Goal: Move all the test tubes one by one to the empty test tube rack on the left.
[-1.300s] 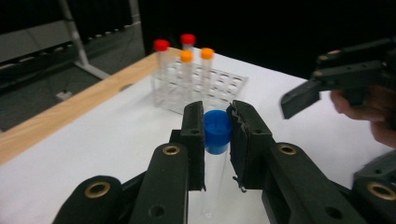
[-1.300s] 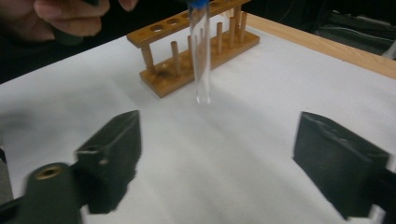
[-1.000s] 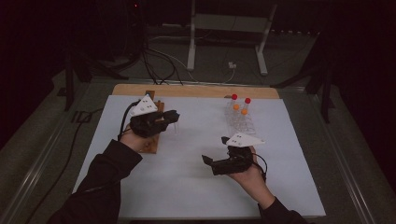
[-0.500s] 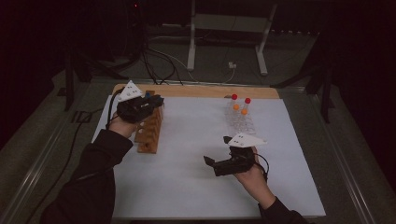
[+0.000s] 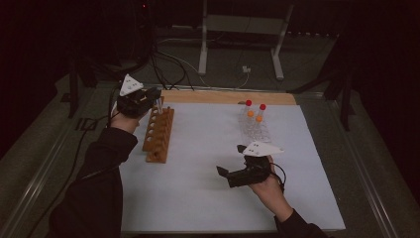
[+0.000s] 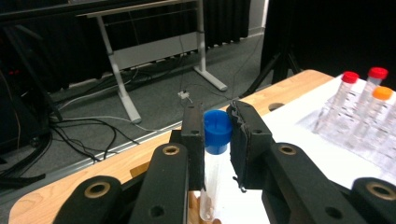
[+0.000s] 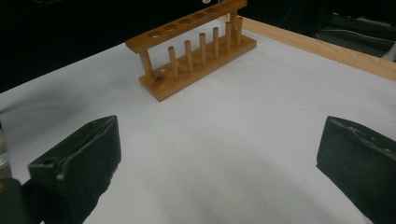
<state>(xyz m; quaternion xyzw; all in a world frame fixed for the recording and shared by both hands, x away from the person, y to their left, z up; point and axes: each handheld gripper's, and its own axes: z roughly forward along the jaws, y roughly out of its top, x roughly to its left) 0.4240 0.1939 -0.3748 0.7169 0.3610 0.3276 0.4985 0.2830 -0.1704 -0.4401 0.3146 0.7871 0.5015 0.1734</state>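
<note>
Two grippers work over a table (image 5: pixel 317 198) covered in white paper. Along its left side sits a wooden rack (image 5: pixel 158 134), its long axis running away from the person, with a row of holes on top. At the rack's far end, the left gripper (image 5: pixel 154 100) has its jaws closed on a clear tube (image 6: pixel 211 184) with a blue cap (image 6: pixel 217 131); the tube stands upright, cap up, its lower end down among the rack. Well apart, on the far right of the paper, a clear rack (image 5: pixel 255 130) holds tubes with red and orange caps. Nearer the person, the right gripper (image 5: pixel 223 172) hovers over bare paper, jaws spread wide with nothing between them, pointing left toward the wooden rack.
</note>
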